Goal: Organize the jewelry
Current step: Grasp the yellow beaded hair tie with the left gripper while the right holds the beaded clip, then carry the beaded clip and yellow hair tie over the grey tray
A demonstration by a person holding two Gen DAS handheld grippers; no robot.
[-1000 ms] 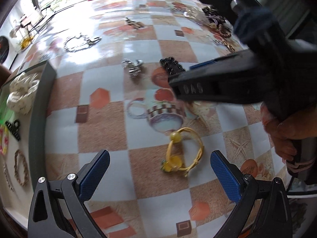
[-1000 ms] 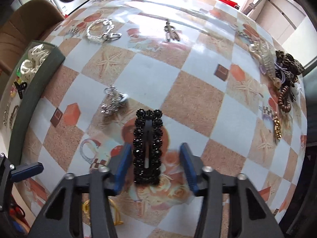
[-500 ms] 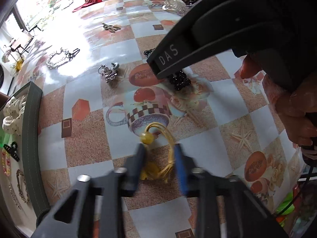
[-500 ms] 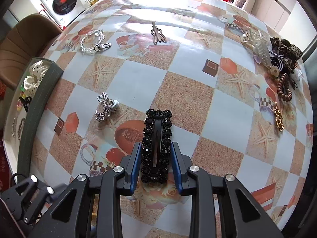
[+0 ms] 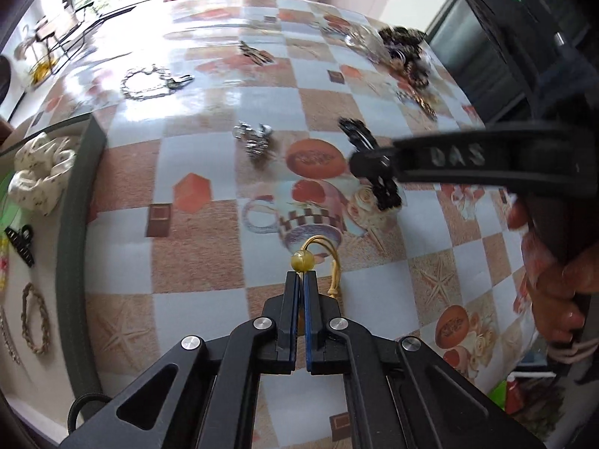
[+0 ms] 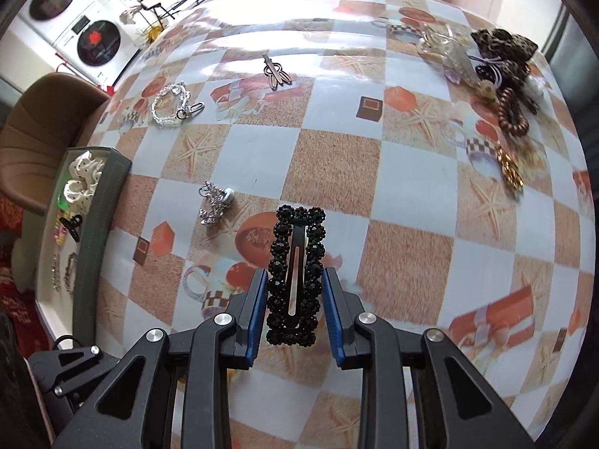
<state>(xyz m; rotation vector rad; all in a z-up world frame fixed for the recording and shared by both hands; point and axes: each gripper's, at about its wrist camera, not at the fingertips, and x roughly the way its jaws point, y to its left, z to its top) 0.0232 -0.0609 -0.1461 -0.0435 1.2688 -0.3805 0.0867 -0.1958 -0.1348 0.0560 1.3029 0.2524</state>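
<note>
My left gripper point(image 5: 301, 280) is shut, pinching a yellow elastic band with a gold bead point(image 5: 302, 262) whose loop curls out to the right of the fingertips. My right gripper point(image 6: 295, 284) is shut on a black beaded hair clip point(image 6: 295, 273), which stands lengthwise between the blue pads point(image 6: 256, 310). In the left wrist view that black clip point(image 5: 387, 191) hangs under the right gripper's black finger point(image 5: 441, 159), with a person's hand point(image 5: 561, 299) on the handle. I cannot tell whether either piece is off the tablecloth.
A grey-rimmed tray point(image 5: 75, 224) at the left holds a white scrunchie point(image 5: 41, 172), a black claw clip point(image 5: 20, 243) and a braided bracelet point(image 5: 35, 318). On the checked tablecloth lie a silver charm point(image 6: 215, 202), a silver chain bracelet point(image 6: 172, 106), a metal clip point(image 6: 275, 73) and a pile of hair accessories point(image 6: 501, 75).
My left gripper went from wide open around the yellow band to shut on it. My right gripper closed from a loose gap onto the black clip, and its view swung a little.
</note>
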